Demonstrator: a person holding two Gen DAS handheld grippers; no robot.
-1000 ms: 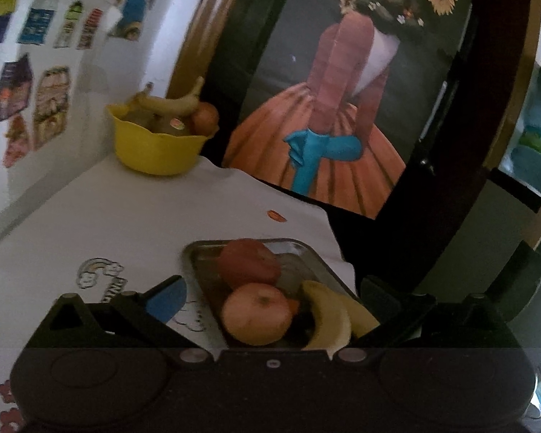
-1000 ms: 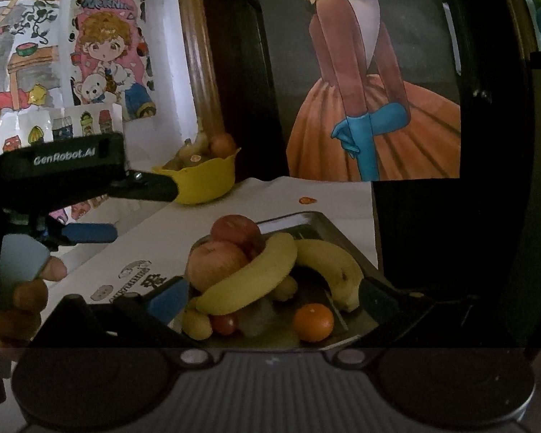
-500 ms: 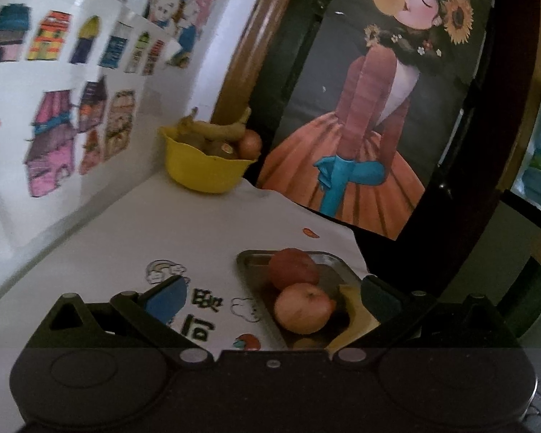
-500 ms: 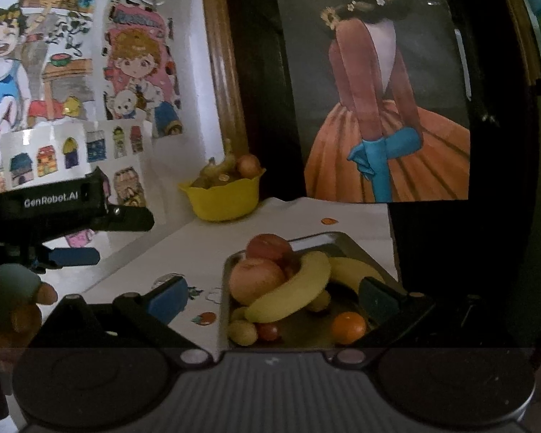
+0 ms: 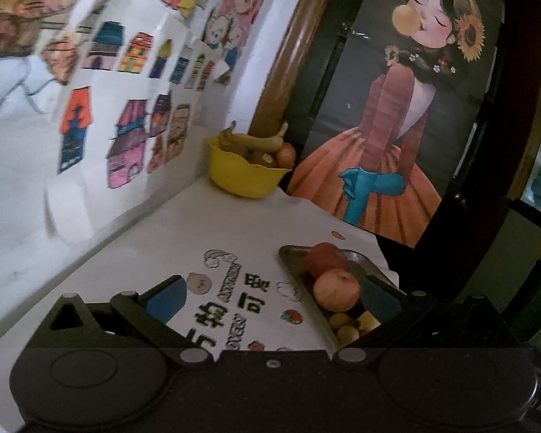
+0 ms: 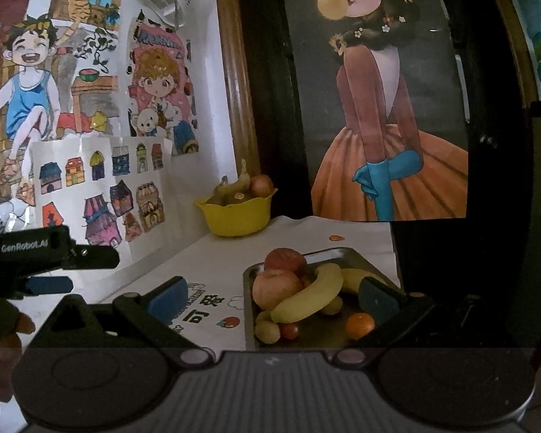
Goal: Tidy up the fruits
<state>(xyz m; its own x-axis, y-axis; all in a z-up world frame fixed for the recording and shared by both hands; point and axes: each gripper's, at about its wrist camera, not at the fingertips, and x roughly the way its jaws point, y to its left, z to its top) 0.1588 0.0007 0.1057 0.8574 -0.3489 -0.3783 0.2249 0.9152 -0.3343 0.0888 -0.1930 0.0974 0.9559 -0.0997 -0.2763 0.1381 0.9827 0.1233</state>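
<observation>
Metal tray of fruit near the table's right edge: two apples, bananas, an orange, small fruits. It lies low between our right gripper tips; jaws spread wide, holding nothing. Our left gripper, also spread and empty, hovers over the printed tablecloth, tray by its right finger. Yellow bowl of fruit sits at the far edge against the wall. Both grippers point toward the far wall.

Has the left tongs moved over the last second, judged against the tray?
Yes. In the left wrist view the tray has slid from centre to right and shrunk, so the open left tongs pulled back and swung left.
</observation>
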